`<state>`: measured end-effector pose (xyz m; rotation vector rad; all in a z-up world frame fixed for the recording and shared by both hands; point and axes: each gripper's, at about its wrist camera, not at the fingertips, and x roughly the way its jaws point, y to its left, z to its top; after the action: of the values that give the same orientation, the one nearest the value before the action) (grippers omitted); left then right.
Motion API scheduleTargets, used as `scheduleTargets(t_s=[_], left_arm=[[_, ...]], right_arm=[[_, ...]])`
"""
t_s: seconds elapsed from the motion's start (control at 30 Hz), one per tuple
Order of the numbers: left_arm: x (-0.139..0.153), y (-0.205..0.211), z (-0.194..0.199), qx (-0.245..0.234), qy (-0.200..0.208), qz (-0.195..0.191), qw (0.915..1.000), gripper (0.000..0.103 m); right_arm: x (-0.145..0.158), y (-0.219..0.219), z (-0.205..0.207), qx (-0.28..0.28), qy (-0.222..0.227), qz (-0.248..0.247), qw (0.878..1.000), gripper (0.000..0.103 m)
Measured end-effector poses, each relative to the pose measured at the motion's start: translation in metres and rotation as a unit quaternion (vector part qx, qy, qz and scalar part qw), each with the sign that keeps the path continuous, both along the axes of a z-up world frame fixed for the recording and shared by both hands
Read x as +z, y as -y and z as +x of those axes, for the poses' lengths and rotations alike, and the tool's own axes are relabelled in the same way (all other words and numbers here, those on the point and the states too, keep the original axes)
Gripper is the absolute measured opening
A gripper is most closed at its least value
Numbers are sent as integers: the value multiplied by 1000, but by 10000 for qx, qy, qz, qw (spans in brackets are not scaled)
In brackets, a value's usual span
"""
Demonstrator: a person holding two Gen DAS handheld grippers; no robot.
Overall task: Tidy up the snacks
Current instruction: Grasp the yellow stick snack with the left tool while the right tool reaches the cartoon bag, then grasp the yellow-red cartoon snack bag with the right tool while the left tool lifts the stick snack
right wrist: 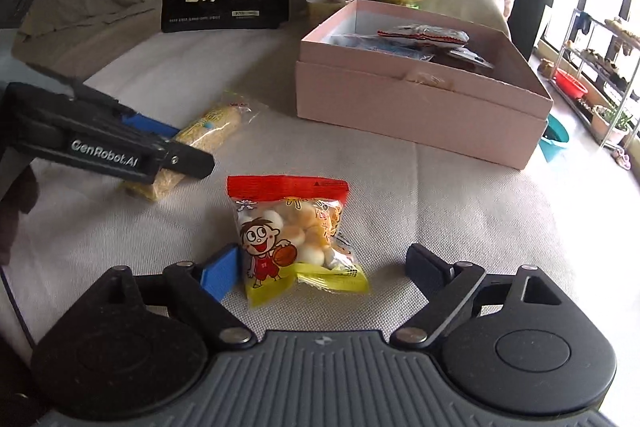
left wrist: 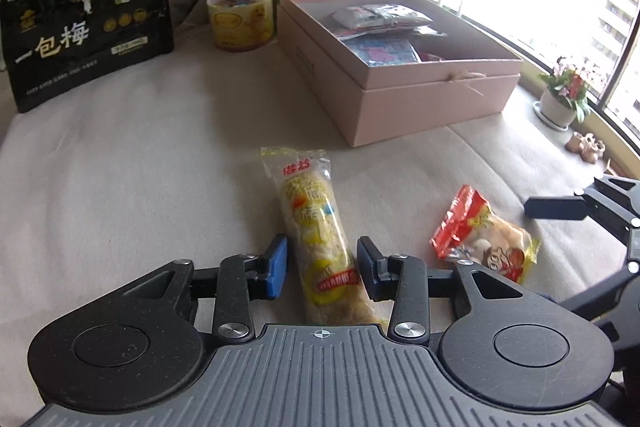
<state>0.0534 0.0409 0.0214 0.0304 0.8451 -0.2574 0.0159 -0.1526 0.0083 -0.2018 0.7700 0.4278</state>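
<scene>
Both packets lie on the beige cushioned surface, short of the pink box (left wrist: 400, 95). The left hand-held gripper (left wrist: 322, 265) straddles the long yellow snack bar (left wrist: 316, 227), jaws narrow but not clearly pinching; the right hand-held gripper (right wrist: 322, 269) stands wide around the red-topped biscuit bag (right wrist: 296, 231). I judge both grasps pending: close, lift, carry boxward. Only the right view shows the left jaws over the bar's lower end.

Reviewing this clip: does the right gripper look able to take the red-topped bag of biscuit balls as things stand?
Probably yes. The right gripper is open, and the biscuit ball bag lies flat between its fingers with nothing on top. The left gripper is busy at the long yellow snack pack, clear of that bag.
</scene>
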Motion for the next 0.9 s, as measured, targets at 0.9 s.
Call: scheduleTargets(t_s=[0.9], left_arm=[[-7, -14, -27, 274, 34, -840, 9961, 36]], right_arm=[[13, 23, -5, -332, 444, -150, 9983, 100]])
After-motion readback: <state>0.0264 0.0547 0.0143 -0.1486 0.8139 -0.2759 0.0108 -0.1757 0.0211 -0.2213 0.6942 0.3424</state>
